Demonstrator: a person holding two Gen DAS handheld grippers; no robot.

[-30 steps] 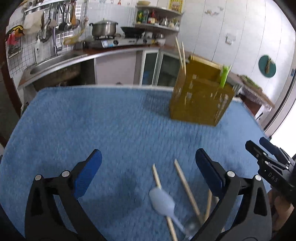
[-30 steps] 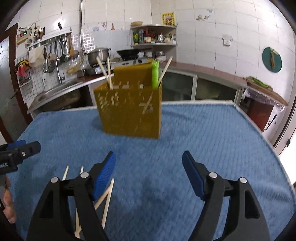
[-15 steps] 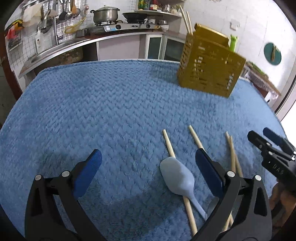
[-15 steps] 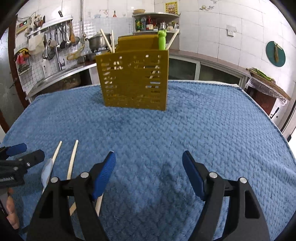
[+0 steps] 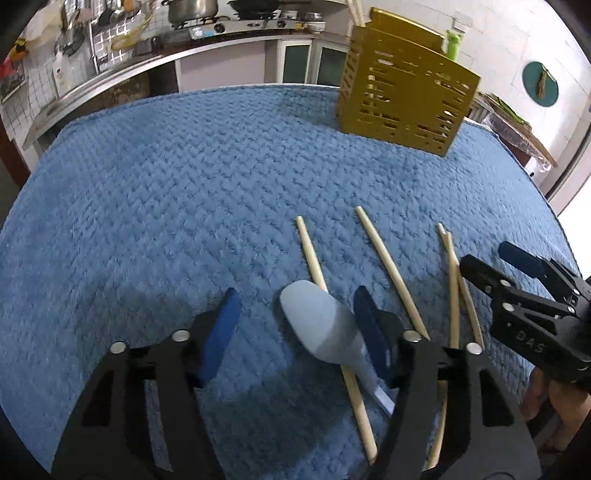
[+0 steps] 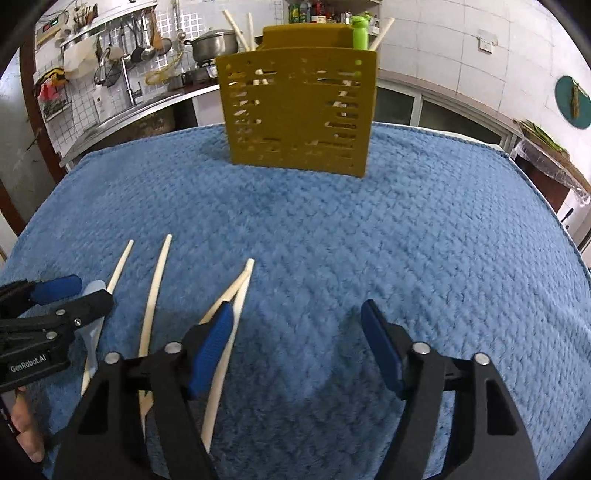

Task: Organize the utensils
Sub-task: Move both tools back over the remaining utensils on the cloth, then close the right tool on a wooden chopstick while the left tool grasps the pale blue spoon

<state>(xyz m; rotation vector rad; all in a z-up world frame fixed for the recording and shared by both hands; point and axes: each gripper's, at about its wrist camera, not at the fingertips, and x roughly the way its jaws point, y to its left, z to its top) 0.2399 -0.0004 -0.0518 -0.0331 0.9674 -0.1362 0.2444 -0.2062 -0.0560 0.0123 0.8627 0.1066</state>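
Utensils laid out before you on the blue towel (image 5: pixel 184 192), placed here by the yellow caddy (image 6: pixel 299 110).

- Caddy: upright at the far side of the towel; chopstick ends and a green piece (image 6: pixel 360 35) stick up out of it.
- Spoon (image 5: pixel 319 328): pale blue, flat on the towel well on your side of the caddy, lying across one chopstick (image 5: pixel 310 251).
- Your left gripper (image 5: pixel 295 325): jaws closing, the spoon's bowl between them. Its right pad sits just beside the bowl; whether it touches is hard to say, but the left pad stands clear.
- Loose chopsticks: a second one (image 5: pixel 388 266) just right of the spoon, then a pair (image 6: pixel 236 291) with far tips meeting, all near you and well apart from the caddy.
- Your right gripper (image 6: pixel 295 332): jaws closing over bare towel, its left pad over the pair, gripping nothing.
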